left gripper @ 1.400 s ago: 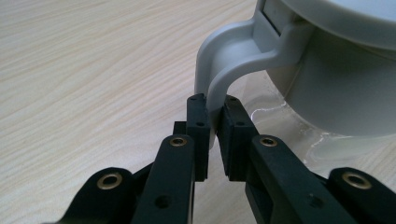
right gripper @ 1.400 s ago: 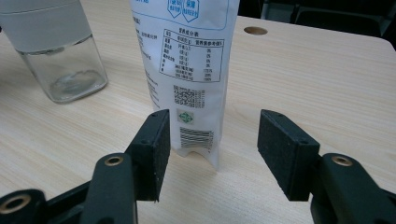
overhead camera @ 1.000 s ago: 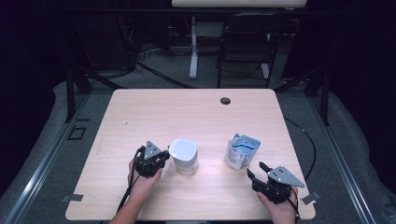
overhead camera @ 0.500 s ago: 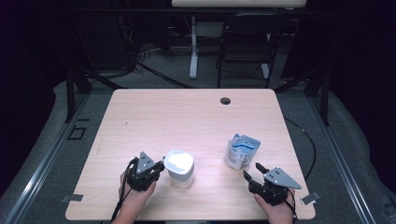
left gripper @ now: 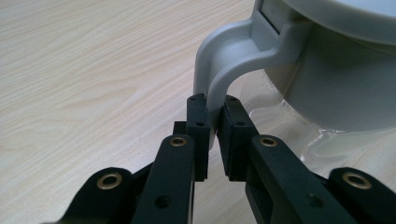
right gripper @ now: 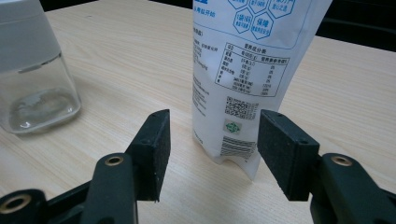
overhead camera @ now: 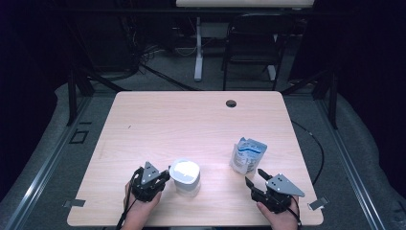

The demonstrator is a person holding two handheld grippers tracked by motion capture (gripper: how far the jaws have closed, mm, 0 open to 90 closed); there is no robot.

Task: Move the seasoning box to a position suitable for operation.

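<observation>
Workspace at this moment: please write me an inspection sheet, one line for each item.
Surface: pale wooden table, with a round dark hole near its far edge.
Job's things: clear jug with white lid, standing upright; white and blue pouch, standing upright.
Clutter: nothing seen.
Grippers: left gripper shut on the jug's grey handle; right gripper open, jaws on both sides of the pouch, not touching it.
Cables: one trails from the left gripper; a black one lies on the floor at the right.
Surroundings: dark room, chair, grey floor.
</observation>
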